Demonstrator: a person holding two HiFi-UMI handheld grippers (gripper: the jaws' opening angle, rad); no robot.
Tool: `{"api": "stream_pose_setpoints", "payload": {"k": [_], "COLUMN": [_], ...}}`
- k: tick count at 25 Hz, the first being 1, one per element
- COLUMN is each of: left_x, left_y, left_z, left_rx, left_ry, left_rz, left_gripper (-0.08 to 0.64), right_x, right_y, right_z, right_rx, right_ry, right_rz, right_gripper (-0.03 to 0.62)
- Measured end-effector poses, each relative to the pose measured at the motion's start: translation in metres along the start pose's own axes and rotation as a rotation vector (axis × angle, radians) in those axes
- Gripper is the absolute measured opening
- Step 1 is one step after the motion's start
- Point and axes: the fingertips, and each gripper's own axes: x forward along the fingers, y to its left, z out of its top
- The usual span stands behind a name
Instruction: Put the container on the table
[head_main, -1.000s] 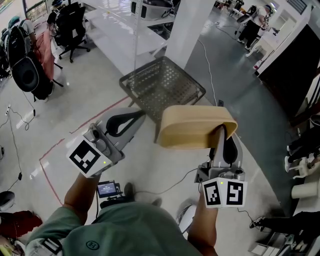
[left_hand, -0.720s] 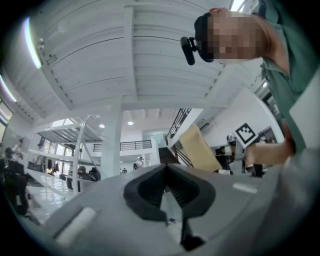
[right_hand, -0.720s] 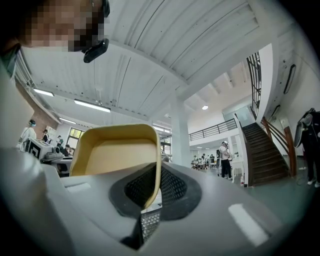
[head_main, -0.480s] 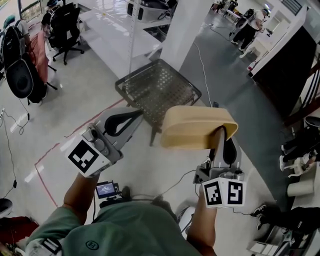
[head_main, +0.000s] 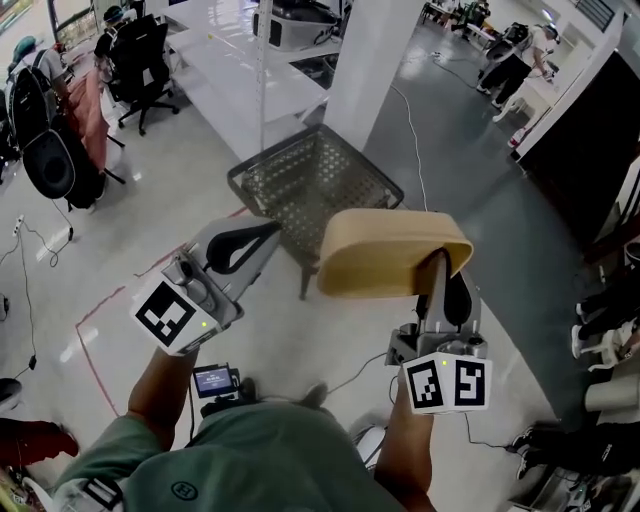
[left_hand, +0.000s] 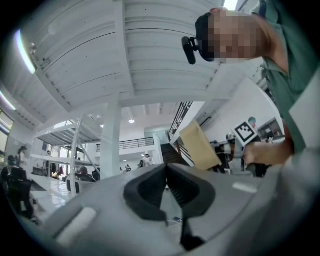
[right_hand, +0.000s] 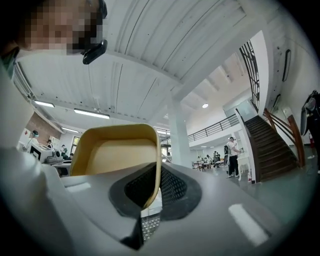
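Note:
My right gripper (head_main: 445, 262) is shut on the rim of a tan, oval plastic container (head_main: 390, 250), which it carries in the air over the floor. In the right gripper view the container's wall (right_hand: 117, 155) runs between the black pads (right_hand: 172, 187), and its hollow faces the camera. My left gripper (head_main: 278, 226) is held out to the left of the container, with its jaws together and nothing in them. The left gripper view shows its pads (left_hand: 150, 187) meeting, and the container (left_hand: 200, 145) off to the right. A long white table (head_main: 235, 75) stands ahead.
A metal mesh stand (head_main: 315, 180) is on the floor just ahead of the grippers. Behind it rises a white pillar (head_main: 370, 60). Black office chairs (head_main: 140, 60) and bags are at the far left. Red tape (head_main: 110, 295) and a cable (head_main: 410, 130) lie on the floor. People (head_main: 520, 55) stand far right.
The floor, chairs and mesh stand have shifted in the head view as the person walks. Both grippers keep their pose, and the container stays in the right gripper's grip.

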Motion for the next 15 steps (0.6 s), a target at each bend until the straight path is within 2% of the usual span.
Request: {"api": "stream_pose_setpoints", "payload": {"k": [7, 12, 15], "left_x": [0.085, 0.113, 0.124], "left_y": [-0.034, -0.054, -0.053], "left_z": [0.004, -0.004, -0.009], "left_rx": [0.033, 0.042, 0.043], "left_ry": [0.028, 0.047, 0.064], "left_rz": [0.039, 0.073, 0.083], "left_gripper": [0.003, 0.003, 0.003], "right_x": [0.012, 0.012, 0.022], "right_y": [-0.095, -0.134, -0.146], "right_z": [0.013, 0.007, 0.003], "right_rx": [0.033, 0.055, 0.070], "right_ry": [-0.013, -0.018, -0.014], "right_rz": [0.050, 0.081, 0.089], "right_gripper": [0.008, 0.008, 0.008]}}
